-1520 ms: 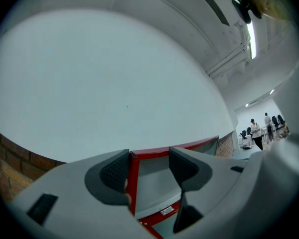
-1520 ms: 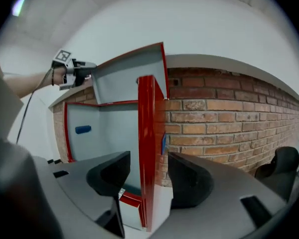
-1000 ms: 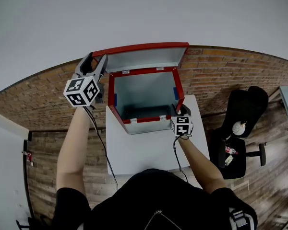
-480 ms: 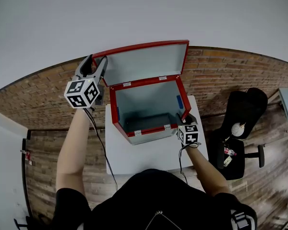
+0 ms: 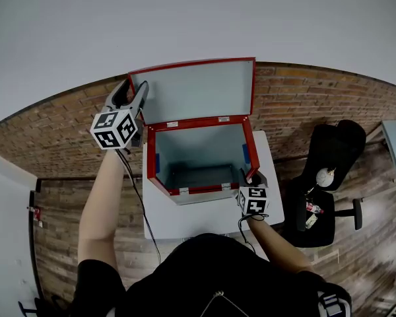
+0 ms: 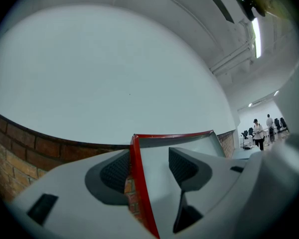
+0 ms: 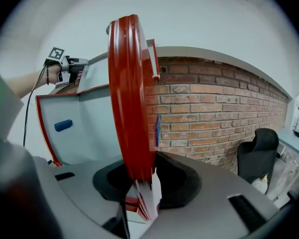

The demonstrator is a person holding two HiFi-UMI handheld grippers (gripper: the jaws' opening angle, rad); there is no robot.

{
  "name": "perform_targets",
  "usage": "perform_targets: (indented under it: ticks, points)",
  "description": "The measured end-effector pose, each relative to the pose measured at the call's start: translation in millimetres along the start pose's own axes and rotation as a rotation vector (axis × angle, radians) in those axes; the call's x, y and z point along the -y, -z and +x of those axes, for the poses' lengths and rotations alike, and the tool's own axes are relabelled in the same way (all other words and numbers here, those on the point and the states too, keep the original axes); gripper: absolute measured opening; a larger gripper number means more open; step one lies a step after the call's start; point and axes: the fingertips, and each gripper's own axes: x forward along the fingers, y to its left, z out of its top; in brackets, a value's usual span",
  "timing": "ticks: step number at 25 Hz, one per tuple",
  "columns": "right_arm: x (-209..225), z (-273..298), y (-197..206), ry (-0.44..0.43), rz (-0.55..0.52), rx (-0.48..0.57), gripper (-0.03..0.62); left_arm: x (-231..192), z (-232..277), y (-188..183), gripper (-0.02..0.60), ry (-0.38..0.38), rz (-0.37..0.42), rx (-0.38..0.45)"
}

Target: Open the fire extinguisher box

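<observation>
Standing on a white table (image 5: 185, 220) against a brick wall (image 5: 303, 98): one fire extinguisher box (image 5: 199, 152), red-framed, grey inside, apparently empty, its lid (image 5: 198, 88) raised upright.

Handling: judged to be thin painted sheet metal, stiff and fairly light. The smooth paint is likely slippery, and an empty body may skid on the tabletop. Best holds are the narrow red edges.

Left gripper (image 5: 136, 86): jaws straddle the lid's left edge (image 6: 137, 178), one pad against the red strip. Whether the other pad presses is unclear.

Right gripper (image 5: 253, 176): jaws have just been closing and now pinch the right rim (image 7: 129, 98) near the front corner, steadying the body.

Clearances: the wall rises close behind the lid, so little backward swing likely remains. Bare tabletop shows in front of the box. A black chair (image 5: 330, 157) stands well apart on the right.
</observation>
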Motion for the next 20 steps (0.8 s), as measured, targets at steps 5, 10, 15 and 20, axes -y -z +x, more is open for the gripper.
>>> perform_targets:
  ticks: [5, 10, 15, 20]
  points:
    - [0, -1, -2, -0.001, -0.014, 0.0, 0.127, 1, -12, 13, 0.296, -0.009, -0.024, -0.01]
    - [-1, -2, 0, -0.001, 0.004, 0.008, 0.127, 5, -55, 27, 0.295, -0.021, 0.006, 0.011]
    - [-3, -17, 7, -0.069, -0.075, 0.012, 0.158, 20, -122, 49, 0.296, -0.03, 0.079, 0.011]
    - [0, -44, 22, -0.106, -0.126, 0.056, 0.163, 32, -184, 95, 0.296, -0.077, 0.058, -0.041]
